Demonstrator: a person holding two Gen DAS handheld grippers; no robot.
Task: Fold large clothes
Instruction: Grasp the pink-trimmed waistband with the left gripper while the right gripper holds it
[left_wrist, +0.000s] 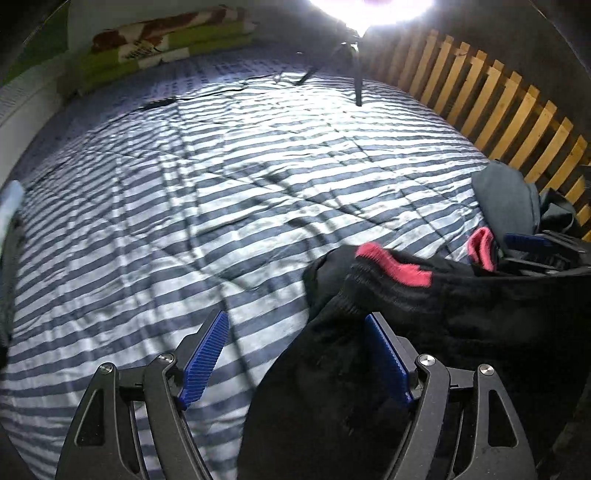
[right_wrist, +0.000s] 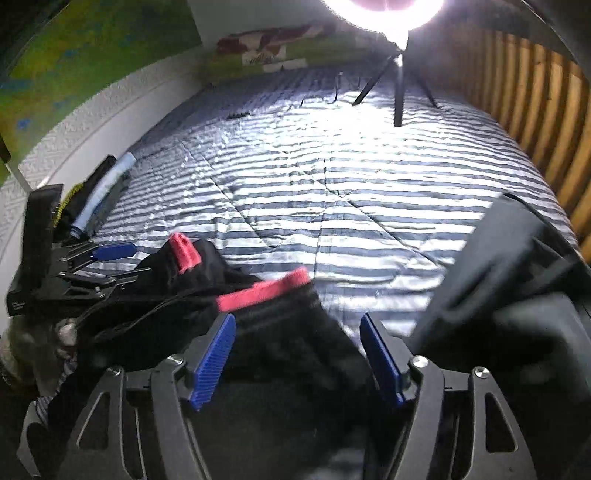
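Note:
A black garment (left_wrist: 424, 325) with pink-red ribbed trim (left_wrist: 399, 267) lies bunched on the striped bedspread (left_wrist: 229, 177). My left gripper (left_wrist: 295, 317) is open; the cloth's left edge reaches in between its blue pads, against the right one. At the far right of this view the right gripper (left_wrist: 535, 245) sits by a pink cuff (left_wrist: 480, 247). In the right wrist view the right gripper (right_wrist: 298, 317) is open over the same black garment (right_wrist: 295, 354), with the pink trim (right_wrist: 262, 290) just ahead. The left gripper (right_wrist: 99, 258) shows at the left, beside the second cuff (right_wrist: 184, 251).
A tripod (left_wrist: 351, 62) with a glaring lamp stands mid-bed at the far end. A wooden slat rail (left_wrist: 509, 107) runs along the right. Folded green and brown bedding (left_wrist: 166, 40) lies at the head. Dark clothes (left_wrist: 506, 199) pile at the right; rolled items (right_wrist: 99, 192) lie by the white wall.

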